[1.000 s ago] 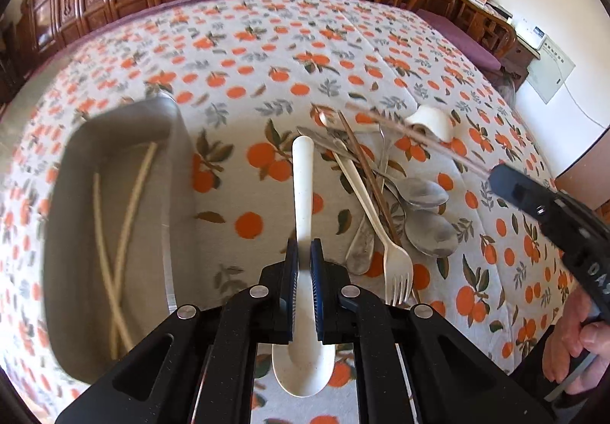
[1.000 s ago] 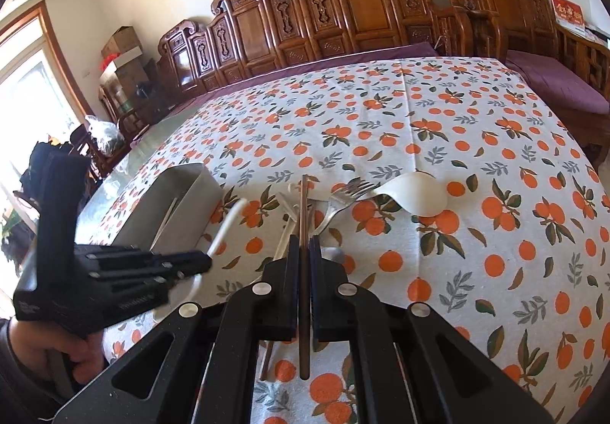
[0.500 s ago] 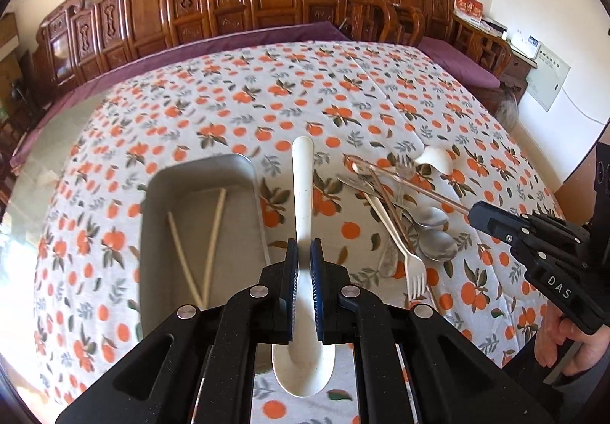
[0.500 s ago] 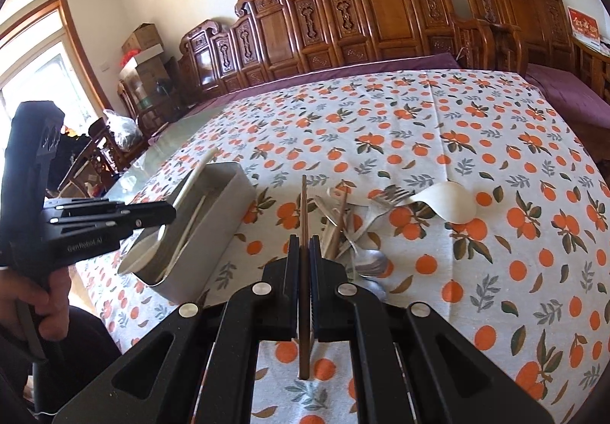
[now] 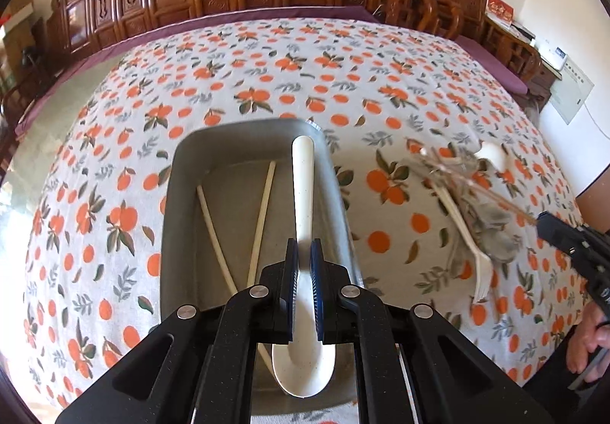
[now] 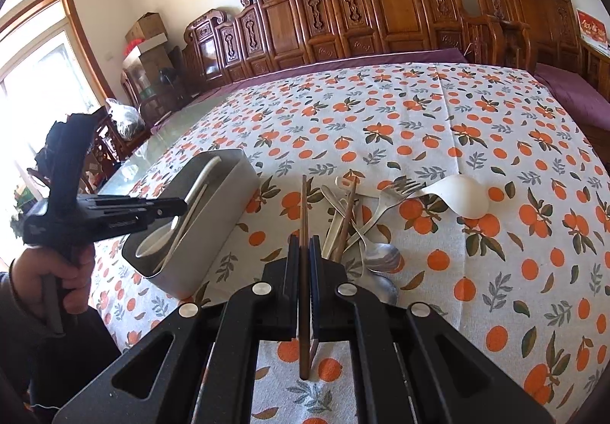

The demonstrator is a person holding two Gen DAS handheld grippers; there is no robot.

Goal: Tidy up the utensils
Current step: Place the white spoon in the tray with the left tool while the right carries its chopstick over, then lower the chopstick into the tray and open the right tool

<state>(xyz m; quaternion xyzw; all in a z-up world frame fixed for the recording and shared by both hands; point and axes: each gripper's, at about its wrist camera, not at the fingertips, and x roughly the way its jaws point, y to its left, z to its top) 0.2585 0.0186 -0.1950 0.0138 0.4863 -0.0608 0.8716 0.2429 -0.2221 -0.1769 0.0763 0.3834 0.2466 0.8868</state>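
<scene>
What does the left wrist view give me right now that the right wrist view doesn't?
Left wrist only: the two pale chopsticks crossing on the bin floor, seen from above.

Right wrist only: the brown chopstick clamped in the right gripper, and a sharp look at the utensil pile; the left view blurs it.

Both: the grey bin, the white spoon clamped in the left gripper over it, and the orange-print tablecloth.
</scene>
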